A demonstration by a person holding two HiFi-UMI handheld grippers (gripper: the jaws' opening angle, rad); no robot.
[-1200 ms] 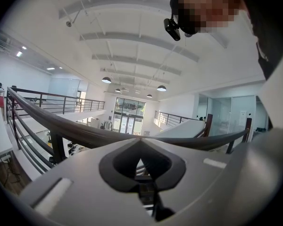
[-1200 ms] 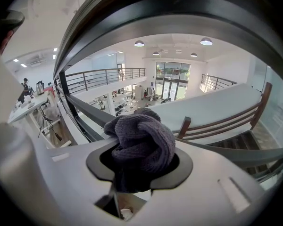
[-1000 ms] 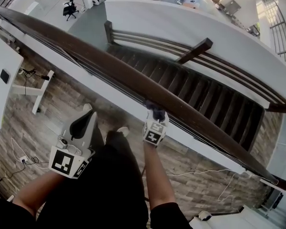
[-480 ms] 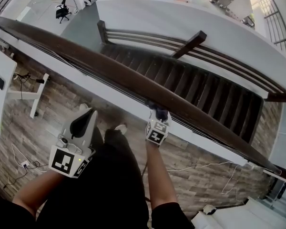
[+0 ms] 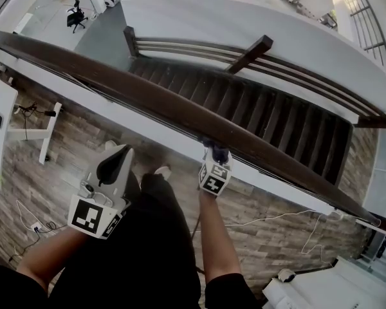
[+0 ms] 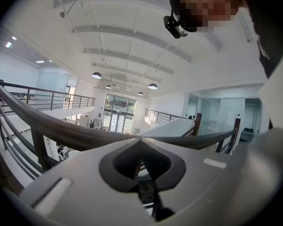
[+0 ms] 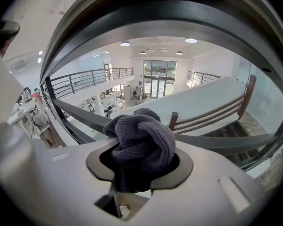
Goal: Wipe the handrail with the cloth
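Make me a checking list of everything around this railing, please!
Surface: wood-pattern floor.
Job's things: dark handrail; grey cloth, bunched up, at the rail's near side.
Clutter: nothing seen.
Grippers: right gripper shut on the cloth; left gripper shut, empty, held apart from the rail.
Cables: white cables lying loose on the floor.
Surroundings: stairs beyond the rail; white desk at left.

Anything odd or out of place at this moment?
Nothing stands out. The right gripper holds the bunched cloth at the near edge of the handrail; the left gripper hangs shut and empty.
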